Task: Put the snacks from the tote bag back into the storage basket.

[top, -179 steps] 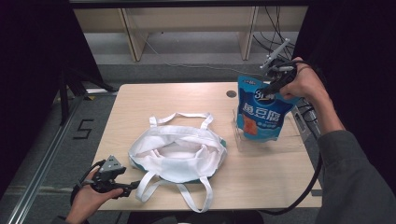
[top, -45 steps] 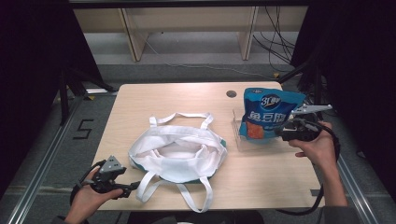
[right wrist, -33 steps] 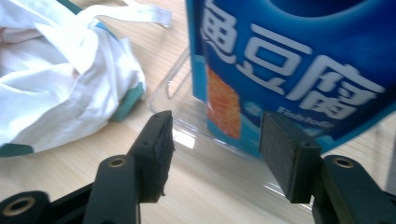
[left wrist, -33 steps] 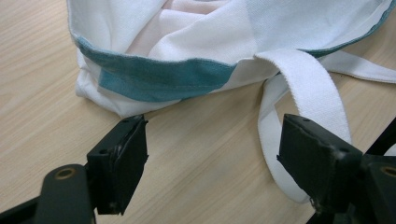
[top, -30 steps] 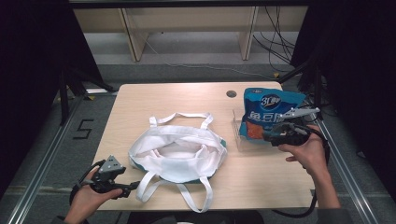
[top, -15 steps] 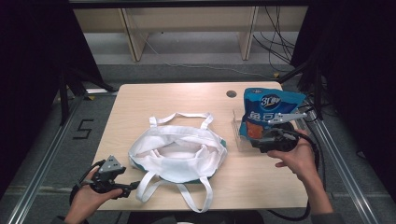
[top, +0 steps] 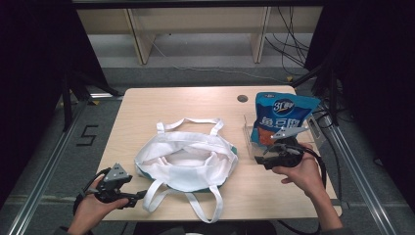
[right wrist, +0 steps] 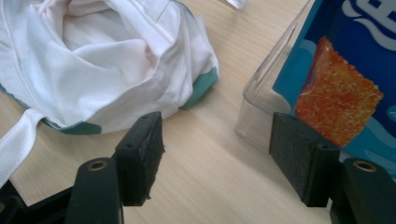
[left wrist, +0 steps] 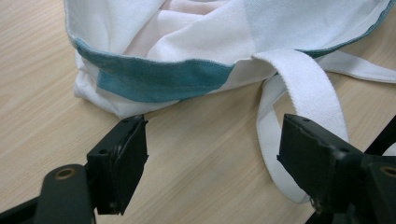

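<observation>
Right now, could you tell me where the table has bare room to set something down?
The widest bare patch is the far strip of the table, beyond the tote bag and left of the snack bag. A narrower gap lies between tote and clear container. The right side is crowded: right gripper sits beside that container.

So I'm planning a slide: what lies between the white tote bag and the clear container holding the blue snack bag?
Only bare wooden table lies between tote bag and clear container, seen in the right gripper view.
</observation>
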Motion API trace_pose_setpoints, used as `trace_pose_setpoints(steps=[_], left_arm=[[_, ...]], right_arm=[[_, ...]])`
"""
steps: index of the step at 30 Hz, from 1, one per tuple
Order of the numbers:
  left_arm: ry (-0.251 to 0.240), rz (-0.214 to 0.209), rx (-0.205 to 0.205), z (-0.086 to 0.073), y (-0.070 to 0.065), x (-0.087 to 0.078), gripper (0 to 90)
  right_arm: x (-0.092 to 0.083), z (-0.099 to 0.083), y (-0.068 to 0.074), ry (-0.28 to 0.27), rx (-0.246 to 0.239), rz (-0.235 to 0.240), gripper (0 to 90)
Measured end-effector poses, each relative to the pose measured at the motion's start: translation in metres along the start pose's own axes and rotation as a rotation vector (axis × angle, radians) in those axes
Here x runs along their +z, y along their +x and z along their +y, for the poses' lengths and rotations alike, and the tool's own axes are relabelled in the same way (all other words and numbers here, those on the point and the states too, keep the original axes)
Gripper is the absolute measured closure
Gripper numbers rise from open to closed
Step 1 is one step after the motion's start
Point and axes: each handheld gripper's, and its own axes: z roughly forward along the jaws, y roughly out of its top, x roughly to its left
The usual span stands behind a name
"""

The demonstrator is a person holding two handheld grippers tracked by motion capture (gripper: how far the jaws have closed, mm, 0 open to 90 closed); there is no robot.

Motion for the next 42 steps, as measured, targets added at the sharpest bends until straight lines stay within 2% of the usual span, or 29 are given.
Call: trace_pose_setpoints(steps=[1,2,3,4,5,7,9,11,14,15,18,21,22,23,24,25,26,27,28,29,30,31,33,34,35,36,37,38,42], left_arm=[[0.002,0.002,0.001,0.0,0.0,0.0,23.0],[0.002,0.002,0.001,0.0,0.0,0.0,22.9],[0.001,0.002,0.001,0.0,0.0,0.0,22.9],[0.001,0.002,0.001,0.0,0.0,0.0,22.9],[0.001,0.001,0.001,0.0,0.0,0.0,22.9],[0.001,0.002,0.002,0.0,0.0,0.0,22.9],[0.001,0.002,0.002,0.0,0.0,0.0,22.9],[-0.002,0.003,-0.002,0.0,-0.001,0.0,22.9],[-0.005,0.003,-0.003,0.0,-0.001,0.0,22.9],[-0.004,0.003,-0.001,0.0,0.0,0.0,22.9],[-0.01,0.004,-0.017,0.0,-0.002,0.0,22.9],[-0.004,-0.002,-0.01,0.0,-0.001,-0.001,22.9],[-0.005,-0.004,-0.014,0.0,-0.001,0.0,22.9],[-0.006,-0.005,-0.014,0.0,-0.001,0.0,22.9],[-0.003,-0.001,-0.01,0.0,-0.001,-0.001,22.9],[-0.001,0.001,0.002,0.0,0.0,-0.001,22.9],[-0.001,0.001,0.007,0.0,0.0,-0.001,22.9],[-0.003,-0.002,-0.013,0.0,-0.001,0.0,22.9],[-0.007,0.0,-0.019,0.0,-0.002,0.0,22.9],[-0.008,0.001,-0.02,0.0,-0.002,0.0,22.9],[-0.008,0.005,-0.02,0.0,-0.002,0.001,22.9],[-0.014,0.005,-0.027,0.0,-0.002,0.001,22.9],[-0.01,0.004,-0.022,0.0,-0.002,0.001,22.9],[-0.013,0.004,-0.026,0.0,-0.002,0.001,22.9],[0.0,-0.004,-0.011,0.0,-0.001,0.0,22.9],[-0.002,-0.003,-0.013,0.0,-0.001,0.0,22.9],[-0.005,-0.003,-0.016,0.0,-0.002,0.0,22.9],[-0.007,-0.001,-0.019,0.0,-0.002,0.0,22.9],[-0.015,0.004,-0.028,0.0,-0.002,0.001,22.9]], right_arm=[[-0.001,-0.001,0.001,0.02,0.002,0.005,34.6],[0.0,-0.001,0.002,0.008,0.01,0.009,34.6],[0.001,-0.002,0.001,0.014,-0.009,0.005,34.4],[0.001,-0.003,0.003,0.013,0.013,0.011,34.2],[0.001,-0.003,0.002,0.033,-0.015,0.018,34.1],[0.004,-0.005,0.006,0.022,0.014,0.015,33.7],[0.005,-0.007,0.006,0.027,-0.014,0.014,33.6],[0.005,-0.008,0.009,0.041,-0.003,0.018,33.6],[0.009,-0.011,0.012,0.02,-0.02,0.017,33.5],[0.007,-0.011,0.012,0.044,-0.027,0.029,33.5],[0.01,-0.014,0.014,0.029,-0.025,0.025,33.5],[0.012,-0.017,0.017,0.016,0.018,0.051,33.5],[0.013,-0.019,0.016,0.012,0.005,0.046,33.5],[0.013,-0.02,0.02,0.012,0.043,0.055,33.4],[0.013,-0.02,0.018,0.014,0.017,0.059,33.2],[0.016,-0.022,0.02,-0.009,0.023,0.066,33.2],[0.016,-0.023,0.023,0.003,0.046,0.068,33.1],[0.016,-0.024,0.02,0.009,-0.003,0.061,32.9],[0.018,-0.025,0.022,-0.004,0.012,0.067,32.8],[0.017,-0.025,0.023,0.023,0.014,0.069,32.7],[0.019,-0.027,0.023,0.004,0.0,0.068,32.7],[0.018,-0.028,0.026,0.028,0.033,0.073,32.5],[0.02,-0.031,0.028,0.013,0.031,0.078,32.2],[0.019,-0.031,0.026,0.033,0.001,0.082,32.1],[0.022,-0.034,0.027,0.01,0.004,0.067,32.0],[0.02,-0.034,0.026,0.04,-0.015,0.083,32.0],[0.021,-0.035,0.029,0.025,0.015,0.081,31.9],[0.022,-0.037,0.028,0.018,-0.011,0.071,31.9],[0.02,-0.041,0.031,0.058,-0.002,0.083,31.9]])
